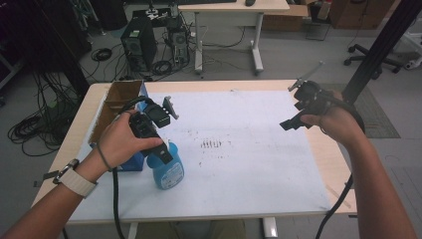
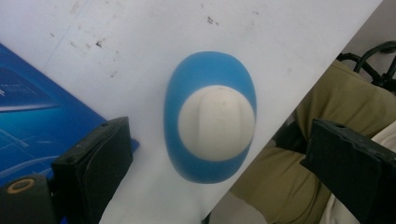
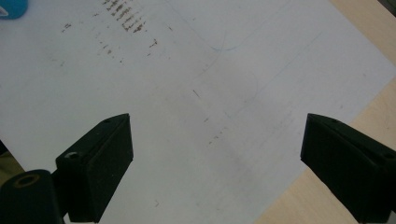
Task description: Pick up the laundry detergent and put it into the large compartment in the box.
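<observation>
The blue bottle (image 1: 167, 169) stands upright near the front left of the white sheet (image 1: 249, 164), directly beneath the left gripper (image 1: 166, 155), whose jaws point down, spread wide and empty. From above, the left gripper view shows its oval blue shoulder and rounded white cap (image 2: 216, 122), with a glossy blue box (image 2: 32, 116) beside it. The right gripper (image 1: 291, 123) hovers at the sheet's right edge, jaws wide apart over scuffed paper, holding nothing.

Smooth blue plastic bottle (image 2: 209, 116) with matt white cap (image 2: 216, 122); scuffed white sheet (image 1: 249, 149) covers pale wood tabletop (image 1: 328, 154).
</observation>
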`<act>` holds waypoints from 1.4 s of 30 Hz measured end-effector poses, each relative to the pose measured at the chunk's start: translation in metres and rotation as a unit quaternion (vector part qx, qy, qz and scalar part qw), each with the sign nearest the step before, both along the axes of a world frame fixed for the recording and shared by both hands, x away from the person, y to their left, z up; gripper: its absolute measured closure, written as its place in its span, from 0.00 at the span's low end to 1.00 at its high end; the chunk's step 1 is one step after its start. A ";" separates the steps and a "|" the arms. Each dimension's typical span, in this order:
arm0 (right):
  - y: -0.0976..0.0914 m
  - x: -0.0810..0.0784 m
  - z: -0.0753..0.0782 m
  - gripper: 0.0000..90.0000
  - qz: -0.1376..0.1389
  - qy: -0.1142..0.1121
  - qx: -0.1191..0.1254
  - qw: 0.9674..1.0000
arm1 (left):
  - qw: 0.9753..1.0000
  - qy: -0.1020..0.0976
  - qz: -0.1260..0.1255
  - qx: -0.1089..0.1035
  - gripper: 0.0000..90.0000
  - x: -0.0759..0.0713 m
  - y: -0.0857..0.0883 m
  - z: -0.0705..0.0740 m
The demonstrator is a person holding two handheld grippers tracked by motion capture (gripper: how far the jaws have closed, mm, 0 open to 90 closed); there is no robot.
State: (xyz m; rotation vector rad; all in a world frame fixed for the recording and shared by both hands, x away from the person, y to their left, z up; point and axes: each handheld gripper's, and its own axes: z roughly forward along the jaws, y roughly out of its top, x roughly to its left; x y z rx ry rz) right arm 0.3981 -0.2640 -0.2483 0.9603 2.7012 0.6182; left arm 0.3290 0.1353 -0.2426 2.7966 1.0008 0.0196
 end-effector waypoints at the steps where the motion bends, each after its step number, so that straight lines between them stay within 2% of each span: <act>1: 0.000 0.000 0.000 0.10 -0.001 0.000 0.000 1.000 | 1.000 0.000 0.001 0.000 0.09 0.000 0.000 0.000; 10: 0.001 0.001 -0.001 0.10 0.000 0.000 0.000 1.000 | 1.000 0.000 0.002 -0.002 0.09 0.001 -0.001 -0.005; 25: 0.001 0.000 -0.001 0.10 0.000 0.000 0.002 1.000 | 1.000 -0.003 -0.003 0.015 0.09 0.001 -0.009 -0.016; 33: 0.000 0.001 -0.001 0.10 0.000 -0.002 0.005 1.000 | 1.000 -0.001 -0.002 0.017 0.09 0.001 -0.011 -0.024; 36: -0.001 0.000 -0.002 0.10 0.001 -0.001 0.006 1.000 | 1.000 -0.003 -0.002 0.028 0.09 0.001 -0.013 -0.028; 42: -0.001 0.001 -0.004 0.10 0.000 0.001 0.004 1.000 | 1.000 0.000 -0.005 0.027 0.10 0.002 -0.015 -0.032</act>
